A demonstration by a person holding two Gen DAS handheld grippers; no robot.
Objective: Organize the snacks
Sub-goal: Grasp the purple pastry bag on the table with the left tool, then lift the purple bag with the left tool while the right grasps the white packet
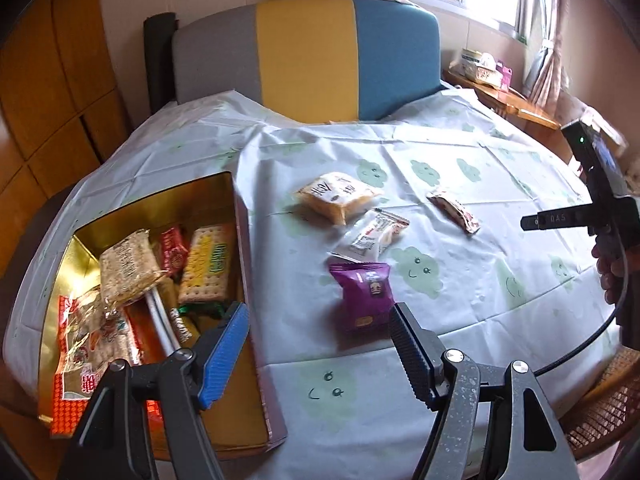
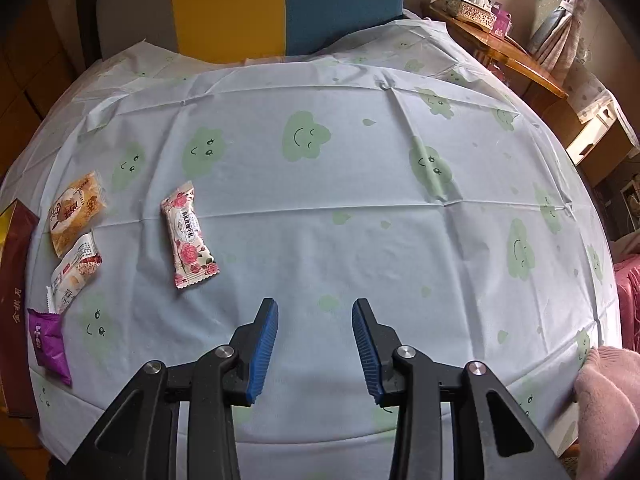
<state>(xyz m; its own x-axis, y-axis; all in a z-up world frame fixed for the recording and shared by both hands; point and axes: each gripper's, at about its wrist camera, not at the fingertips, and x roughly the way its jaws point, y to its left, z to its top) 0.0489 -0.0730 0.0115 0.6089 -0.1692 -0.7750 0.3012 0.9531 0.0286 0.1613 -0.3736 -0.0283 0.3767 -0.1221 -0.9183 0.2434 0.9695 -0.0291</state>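
Note:
In the left wrist view a gold-lined box (image 1: 160, 208) at the left holds several wrapped snacks. On the tablecloth lie a purple packet (image 1: 362, 296), a white packet (image 1: 374, 236), an orange packet (image 1: 336, 196) and a rose-patterned bar (image 1: 454, 208). My left gripper (image 1: 318, 312) stands wide open over the box's right wall; the purple packet lies just ahead of its right finger, untouched. My right gripper (image 2: 316, 306) is open above bare cloth with nothing between its fingers. The rose-patterned bar (image 2: 188, 236) lies ahead of it to the left, and the purple packet (image 2: 48, 340) is at the far left.
A chair with a grey, yellow and blue back (image 1: 308, 52) stands behind the table. A wooden side table with a tissue box (image 2: 472, 4) is at the back right. A pink cloth (image 2: 608, 392) lies at the table's right edge. A hand (image 1: 610, 276) holds the other tool at the right.

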